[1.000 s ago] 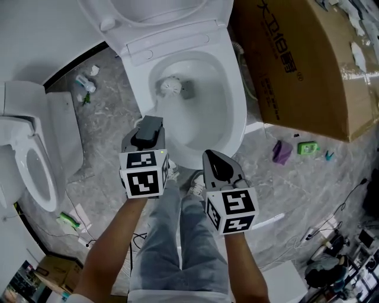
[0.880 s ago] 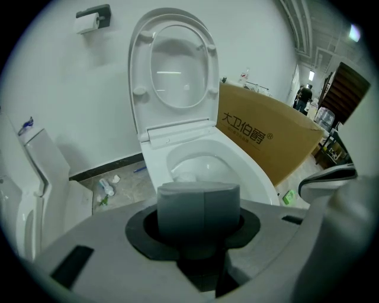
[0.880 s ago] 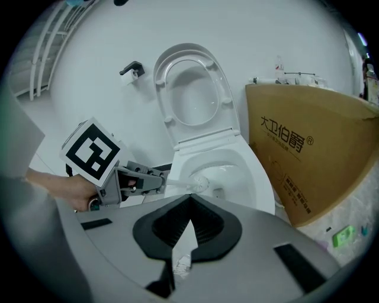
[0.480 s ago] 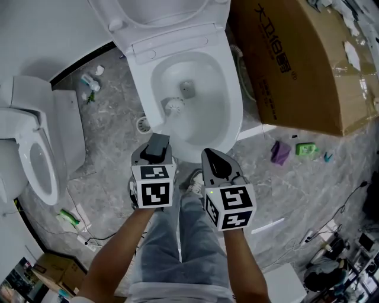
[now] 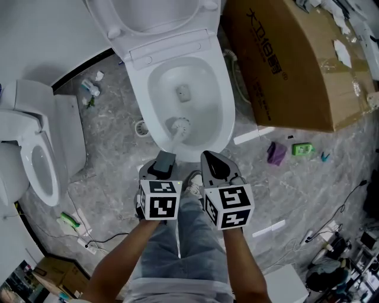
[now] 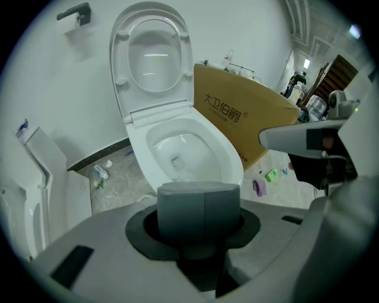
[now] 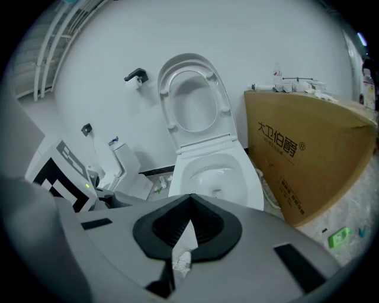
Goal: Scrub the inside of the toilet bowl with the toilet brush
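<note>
The white toilet bowl [image 5: 222, 106] stands open with its lid [image 5: 142, 15] up. The toilet brush's white bristle head [image 5: 180, 125] rests inside the bowl against the near wall, just below the front rim. Its handle runs back to my left gripper [image 5: 164, 161], which is shut on the grey handle end [image 6: 198, 208]. My right gripper [image 5: 215, 162] hovers beside it on the right, over the bowl's front edge, shut with nothing in it. In the right gripper view its jaws [image 7: 186, 234] meet, and the bowl [image 7: 237, 186] lies ahead.
A large cardboard box [image 5: 296, 65] stands close against the toilet's right side. A second toilet [image 5: 29, 160] sits at the left. Litter lies on the grey floor: a purple item [image 5: 276, 152], a green item [image 5: 302, 149], a bottle [image 5: 90, 87]. A floor drain [image 5: 141, 127] sits left of the bowl.
The brush head has slid from the bowl's back left down to its near wall. My left gripper drew back and rightward, beside the right gripper, which stayed put.
</note>
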A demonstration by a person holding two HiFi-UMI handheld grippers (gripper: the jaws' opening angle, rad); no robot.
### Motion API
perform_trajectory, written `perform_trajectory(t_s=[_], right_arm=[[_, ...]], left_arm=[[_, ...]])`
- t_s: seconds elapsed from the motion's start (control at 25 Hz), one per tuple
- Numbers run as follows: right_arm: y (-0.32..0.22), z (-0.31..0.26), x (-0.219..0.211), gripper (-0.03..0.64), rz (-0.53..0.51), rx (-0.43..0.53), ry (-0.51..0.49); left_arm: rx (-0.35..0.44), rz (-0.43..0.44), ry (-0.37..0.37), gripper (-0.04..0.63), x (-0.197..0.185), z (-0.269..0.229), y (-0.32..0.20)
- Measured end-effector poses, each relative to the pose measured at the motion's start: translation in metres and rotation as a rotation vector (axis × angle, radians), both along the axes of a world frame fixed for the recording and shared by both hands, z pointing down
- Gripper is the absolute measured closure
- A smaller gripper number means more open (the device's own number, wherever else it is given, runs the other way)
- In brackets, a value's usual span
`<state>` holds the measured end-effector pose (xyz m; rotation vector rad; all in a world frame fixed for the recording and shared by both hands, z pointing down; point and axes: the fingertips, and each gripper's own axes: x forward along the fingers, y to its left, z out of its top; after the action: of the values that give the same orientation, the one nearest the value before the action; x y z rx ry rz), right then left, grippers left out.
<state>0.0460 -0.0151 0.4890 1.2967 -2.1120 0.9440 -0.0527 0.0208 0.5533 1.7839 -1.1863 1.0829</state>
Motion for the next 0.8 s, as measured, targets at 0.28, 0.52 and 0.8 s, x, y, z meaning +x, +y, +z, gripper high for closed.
perform_trajectory(t_s=[0.28,0.52,0.8], right_arm=[[0.005,-0.008,0.011,0.618,0.025,0.006,0.002],[0.009,-0.013,0.016,0.618,0.046,0.007,-0.002],[0.012,-0.015,0.022,0.618,0.071,0.006,0.003]], left_arm=[[-0.029,0.055,0.025,0.437,0.025,-0.006,0.021],[-0.029,0.091,0.070,0.437,0.050,-0.014,0.029],[0.013,0.142,0.114,0.437,0.065,-0.012,0.010]])
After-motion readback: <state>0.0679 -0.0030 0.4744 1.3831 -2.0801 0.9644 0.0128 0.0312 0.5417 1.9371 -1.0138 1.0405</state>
